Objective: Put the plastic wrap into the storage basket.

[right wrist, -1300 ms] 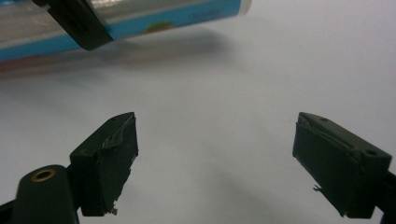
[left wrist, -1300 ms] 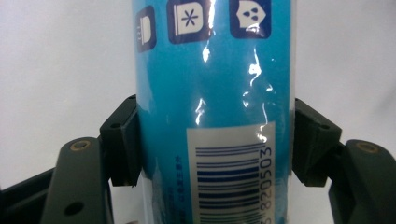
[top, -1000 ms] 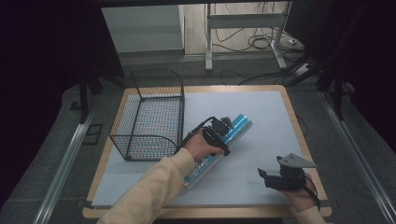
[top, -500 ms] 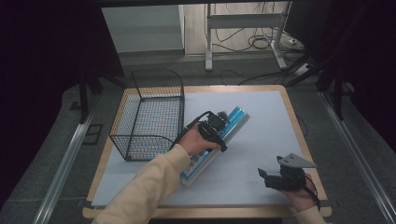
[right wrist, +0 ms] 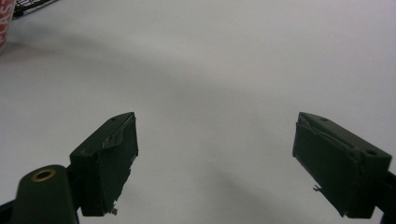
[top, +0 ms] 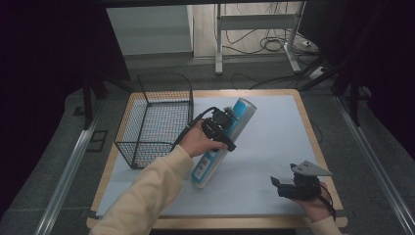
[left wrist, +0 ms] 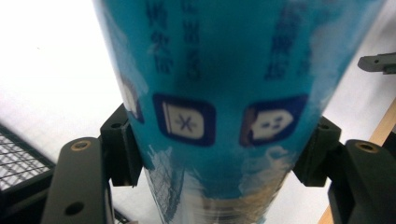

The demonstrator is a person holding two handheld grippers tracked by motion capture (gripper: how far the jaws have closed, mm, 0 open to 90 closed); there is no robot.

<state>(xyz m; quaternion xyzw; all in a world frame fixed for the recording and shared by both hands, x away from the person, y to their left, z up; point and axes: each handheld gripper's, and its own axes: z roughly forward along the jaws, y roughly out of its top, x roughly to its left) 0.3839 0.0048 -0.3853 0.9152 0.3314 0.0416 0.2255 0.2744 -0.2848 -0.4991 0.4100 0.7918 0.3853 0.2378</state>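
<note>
- Covering most of the bench (top: 303,100) is a pale blue-white mat (top: 274,142), with a wooden rim showing round its edges; beyond it lie a grey floor, a white metal frame and loose cables, and the sides of the room are dark.
- A black wire basket (top: 155,117) stands on the left part of the mat, just beside the left hand.
- The left tool (top: 224,128) pinches a long blue tube (top: 222,142) across its width; in the left gripper view the two black pads press on either side of it (left wrist: 233,116).
- The tube lies slanted in mid-bench, its far end raised toward the back and its near, whitish end down by the mat.
- Compared with a second ago, the left hand and the tube's far end sit higher, and the tube is tilted more steeply.
- The right tool (top: 288,187) rests at the near right corner where it was before, its jaws spread wide over bare mat (right wrist: 215,154).
- The tube carries columns of dark blue characters, too blurred to read, and two small square icons, one with a snowflake-like mark.
- In the right gripper view a red-and-white thing (right wrist: 5,23) shows at the upper left edge; what it is cannot be told.
</note>
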